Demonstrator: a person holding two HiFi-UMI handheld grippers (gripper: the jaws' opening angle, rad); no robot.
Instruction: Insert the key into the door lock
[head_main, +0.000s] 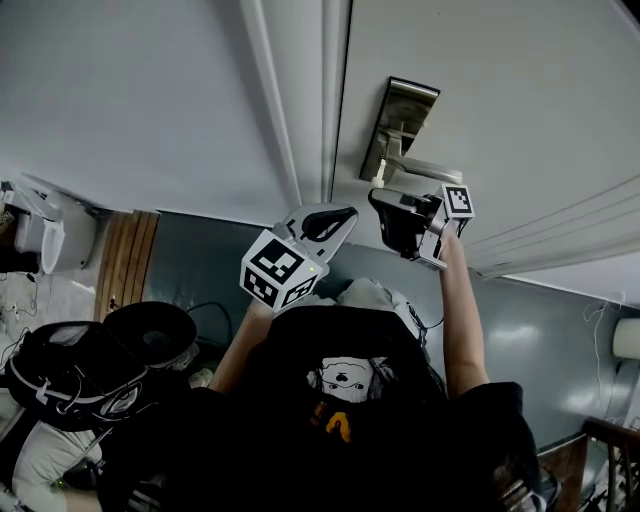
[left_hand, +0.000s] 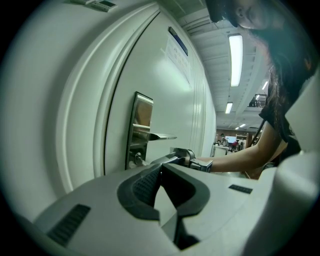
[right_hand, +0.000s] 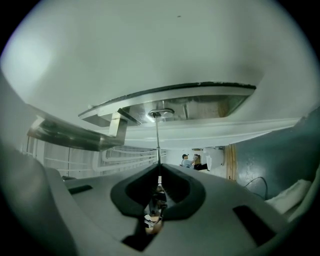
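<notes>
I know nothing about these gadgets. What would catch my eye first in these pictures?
First, the right gripper, raised against the white door just below the shiny metal lock plate and its lever handle. Its jaws pinch a thin key, whose tip meets the keyhole. The left gripper, with its marker cube, hangs a little lower beside it, jaws closed on nothing.
</notes>
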